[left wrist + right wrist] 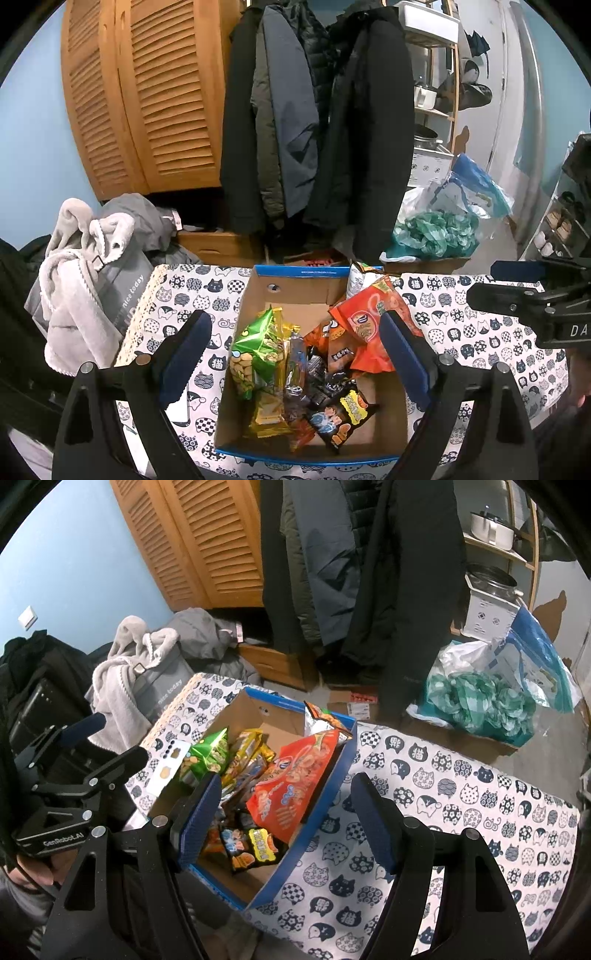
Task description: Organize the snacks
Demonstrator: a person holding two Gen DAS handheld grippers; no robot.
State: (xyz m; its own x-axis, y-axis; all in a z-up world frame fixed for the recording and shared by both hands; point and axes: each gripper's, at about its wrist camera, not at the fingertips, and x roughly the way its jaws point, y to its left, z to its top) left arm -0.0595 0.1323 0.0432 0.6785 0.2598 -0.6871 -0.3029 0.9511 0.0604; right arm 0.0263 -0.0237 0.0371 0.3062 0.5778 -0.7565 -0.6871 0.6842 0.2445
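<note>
A cardboard box with a blue rim (303, 271) (347, 760) stands on the cat-print tablecloth (461, 332) (424, 794). Inside lie a green snack bag (258, 339) (210, 753), yellow packets (269, 410), a large orange bag (364, 321) (295, 775) leaning on the right wall, and a black packet (340, 413) (251, 849). My left gripper (295, 319) (110, 738) hovers open over the box, with nothing gripped. My right gripper (284, 781) (491, 282) is open above the box's right wall and touches nothing.
A white phone (170, 768) lies on the cloth left of the box. Left of the table sits a grey bag with a fleece (81, 266). Dark coats (314, 129) hang behind, beside a louvred wooden cabinet (147, 103). Plastic bags (480, 701) lie on the floor.
</note>
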